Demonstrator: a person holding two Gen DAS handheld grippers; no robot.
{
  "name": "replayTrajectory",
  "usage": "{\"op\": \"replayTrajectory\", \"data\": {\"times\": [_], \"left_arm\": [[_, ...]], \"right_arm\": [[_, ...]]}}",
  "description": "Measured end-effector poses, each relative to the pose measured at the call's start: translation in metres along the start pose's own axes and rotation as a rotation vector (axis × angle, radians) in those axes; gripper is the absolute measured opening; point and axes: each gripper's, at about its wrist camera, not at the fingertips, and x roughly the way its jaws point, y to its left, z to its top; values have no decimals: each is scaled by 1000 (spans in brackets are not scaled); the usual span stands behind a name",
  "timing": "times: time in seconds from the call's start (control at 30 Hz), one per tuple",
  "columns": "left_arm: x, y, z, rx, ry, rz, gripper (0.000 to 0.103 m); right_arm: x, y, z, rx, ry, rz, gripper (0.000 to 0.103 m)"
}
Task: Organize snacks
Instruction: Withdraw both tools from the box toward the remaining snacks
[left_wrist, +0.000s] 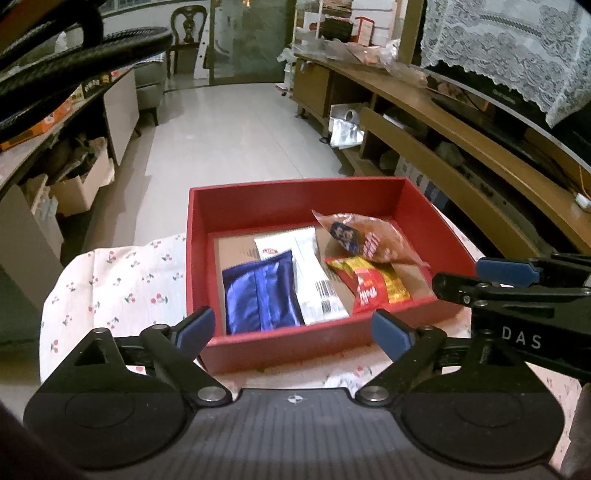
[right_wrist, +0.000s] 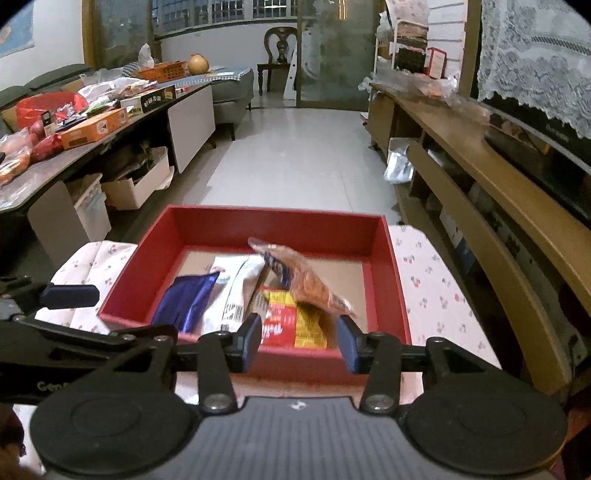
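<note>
A red box (left_wrist: 295, 195) sits on a cherry-print cloth (left_wrist: 122, 280); it also shows in the right wrist view (right_wrist: 280, 218). Inside lie a blue packet (left_wrist: 258, 291) (right_wrist: 184, 299), a white packet (left_wrist: 310, 273) (right_wrist: 232, 288), a red-yellow packet (left_wrist: 373, 282) (right_wrist: 291, 321) and a brown snack bag (left_wrist: 365, 236) (right_wrist: 306, 280), which looks blurred and tilted above the others. My left gripper (left_wrist: 293, 328) is open and empty at the box's near wall. My right gripper (right_wrist: 301, 341) is open and empty at the near right rim; it shows at the right in the left wrist view (left_wrist: 480, 277).
A wooden TV cabinet (right_wrist: 480, 162) runs along the right. A long table (right_wrist: 85, 136) loaded with boxes and snacks stands at the left, cardboard boxes (right_wrist: 133, 184) beneath it. White tiled floor (right_wrist: 295, 155) lies beyond the box.
</note>
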Motion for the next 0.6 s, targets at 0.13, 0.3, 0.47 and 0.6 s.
{"op": "replayTrajectory", "data": {"times": [0.13,0.3,0.47,0.6], "left_arm": [[-4,0,-8,1,13,-3,95],[-8,0,-18,6,28,-2,95],[-11,4,-28,10,54,-2,98],[-6,16,-41,-26,105,-10,99]], "right_arm": [[-6,2,-9,-2,11,1,52],[-10,4,-19,5,35,9,52],[-12,7,-33,10,68,27,53],[-9,12,-43,-18,105,41,55]]}}
